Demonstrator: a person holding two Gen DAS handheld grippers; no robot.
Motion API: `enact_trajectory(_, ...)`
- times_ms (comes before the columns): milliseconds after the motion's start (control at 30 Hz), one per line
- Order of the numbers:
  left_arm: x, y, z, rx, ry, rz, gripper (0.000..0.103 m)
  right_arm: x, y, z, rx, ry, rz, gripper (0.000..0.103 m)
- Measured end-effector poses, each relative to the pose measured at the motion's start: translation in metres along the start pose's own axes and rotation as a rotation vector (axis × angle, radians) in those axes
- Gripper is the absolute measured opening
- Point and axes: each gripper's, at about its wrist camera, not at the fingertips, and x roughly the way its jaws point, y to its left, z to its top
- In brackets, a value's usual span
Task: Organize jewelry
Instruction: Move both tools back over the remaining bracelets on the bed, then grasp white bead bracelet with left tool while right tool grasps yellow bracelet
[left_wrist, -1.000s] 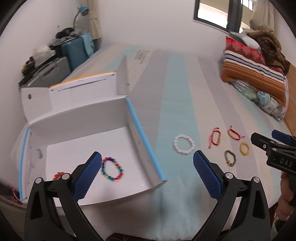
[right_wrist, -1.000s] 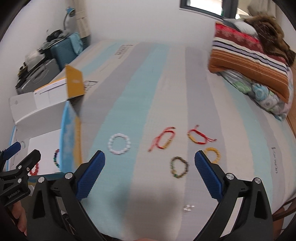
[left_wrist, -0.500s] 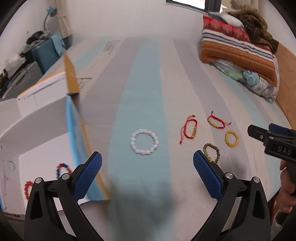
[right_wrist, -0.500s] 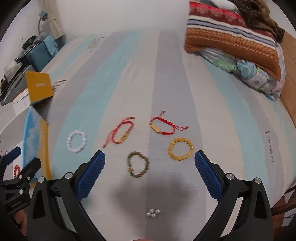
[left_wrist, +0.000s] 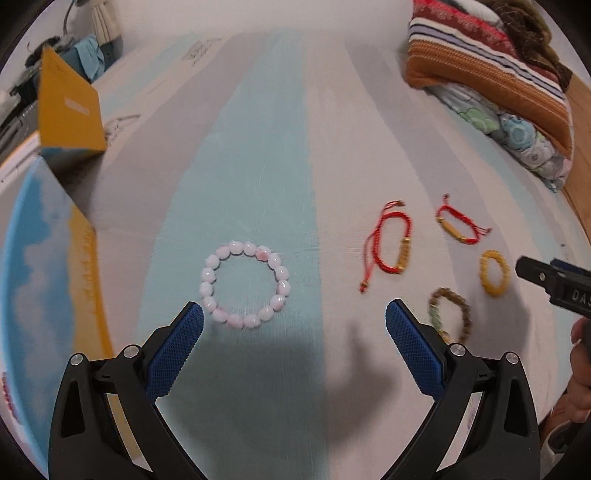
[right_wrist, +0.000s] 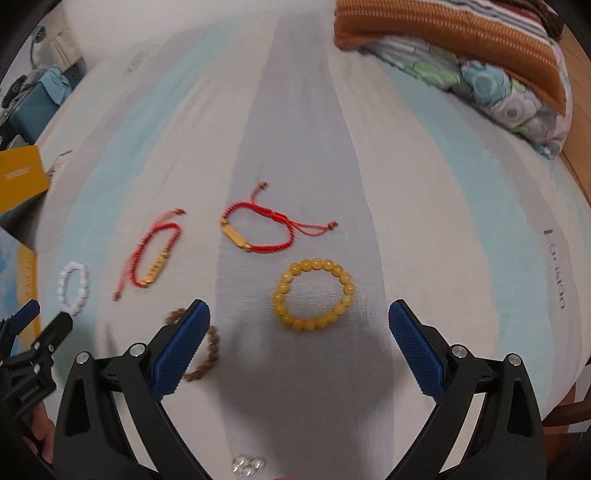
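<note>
1. Lining up left gripper (left_wrist: 294, 317), jaws spread and empty, on pink bead bracelet (left_wrist: 245, 285), just ahead between fingers, nearer left one.
2. Lowering straight, pinching 1 side of the loop, not the sheet.
3. Right gripper (right_wrist: 299, 319) also spread, empty; yellow bead bracelet (right_wrist: 314, 294) just ahead, between fingers.
4. Pale pink glossy round beads, closed ring, flat on bed (left_wrist: 266, 155); probably rolls.

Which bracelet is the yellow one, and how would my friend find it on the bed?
Start at the striped bed cover and find the little group of bracelets. The yellow bracelet lies nearest the right gripper, just below the red cord bracelet with the gold bar. It is the only full ring of round, honey-yellow beads, with no string tails.
</note>
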Motion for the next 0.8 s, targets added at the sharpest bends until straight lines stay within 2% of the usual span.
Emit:
enact_trajectory(233, 0.042, 0.001, 0.005, 0.033, 0.036, 0.025, 0.097, 0.045, -0.003, 0.001, 0.019, 0.045, 0.003, 0.093)
enact_trajectory(367, 0.049, 0.003, 0.012, 0.031, 0.037, 0.036, 0.097, 0.058, -0.007, 0.003, 0.025, 0.068, 0.001, 0.088)
enact_trajectory(433, 0.052, 0.003, 0.013, 0.041, 0.043, 0.048, 0.095, 0.066, -0.011, 0.003, 0.037, 0.084, 0.008, 0.081)
enact_trajectory(500, 0.055, 0.005, 0.013, 0.040, 0.053, 0.051, 0.093, 0.071, -0.014, 0.001, 0.050, 0.094, 0.017, 0.080)
enact_trajectory(567, 0.056, 0.008, 0.014, 0.033, 0.064, 0.051, 0.087, 0.073, -0.013, 0.000, 0.048, 0.093, 0.015, 0.078)
enact_trajectory(600, 0.056, 0.010, 0.015, 0.031, 0.071, 0.052, 0.085, 0.073, -0.013, -0.001, 0.044, 0.091, 0.007, 0.073)
enact_trajectory(767, 0.051, 0.024, 0.017, -0.004, 0.090, 0.067, 0.056, 0.071, -0.011, -0.002, 0.031, 0.086, -0.007, 0.058)
enact_trajectory(800, 0.050, 0.025, 0.017, -0.007, 0.091, 0.069, 0.054, 0.071, -0.011, -0.003, 0.029, 0.084, -0.010, 0.054)
